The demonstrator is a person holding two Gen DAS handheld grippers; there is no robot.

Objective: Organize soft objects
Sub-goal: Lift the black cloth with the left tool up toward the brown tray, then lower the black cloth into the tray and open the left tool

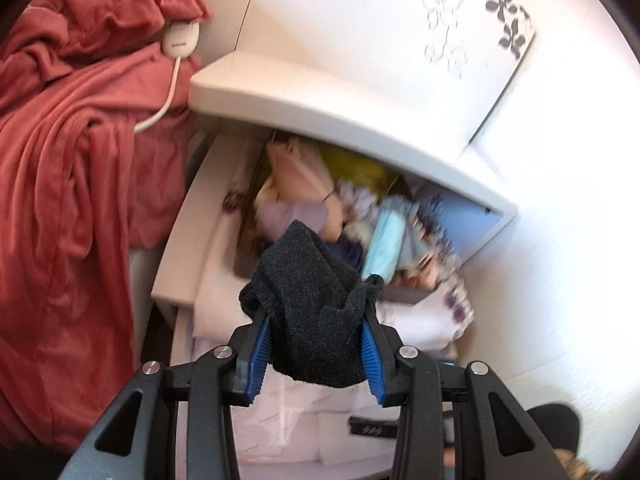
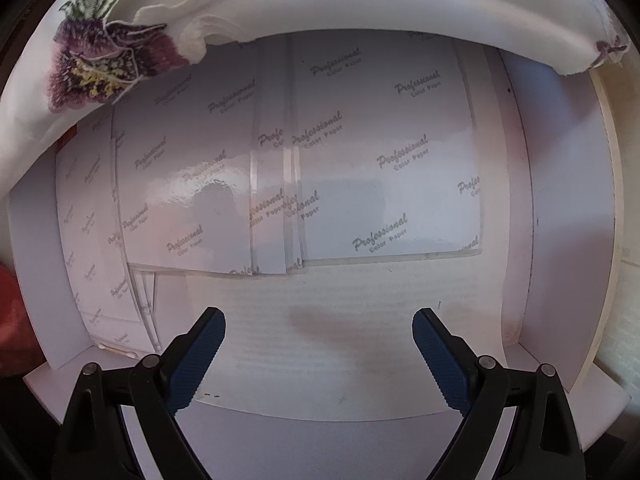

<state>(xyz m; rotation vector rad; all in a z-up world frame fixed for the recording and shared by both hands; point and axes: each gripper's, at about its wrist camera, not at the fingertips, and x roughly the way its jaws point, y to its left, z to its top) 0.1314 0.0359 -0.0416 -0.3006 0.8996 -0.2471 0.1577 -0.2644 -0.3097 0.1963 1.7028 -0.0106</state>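
My left gripper (image 1: pixel 316 332) is shut on a dark grey knitted sock (image 1: pixel 312 300), held above an open white drawer (image 1: pixel 320 408). Behind it an upper drawer (image 1: pixel 280 192) is stuffed with pale pink, lilac, light blue and yellow soft items, blurred. My right gripper (image 2: pixel 318 332) is open and empty, low inside the open drawer, over its white bottom (image 2: pixel 320 296). White sheets printed "Professional Color Paper" (image 2: pixel 380 152) line the drawer. A white cloth with an embroidered purple flower (image 2: pixel 100 64) hangs over the drawer's far rim.
A red blanket (image 1: pixel 68 200) is heaped at the left with a white controller and cord (image 1: pixel 180 38) on it. A white cabinet top (image 1: pixel 320 108) juts over the drawers. A white wall with grey leaf decals (image 1: pixel 500 8) stands behind.
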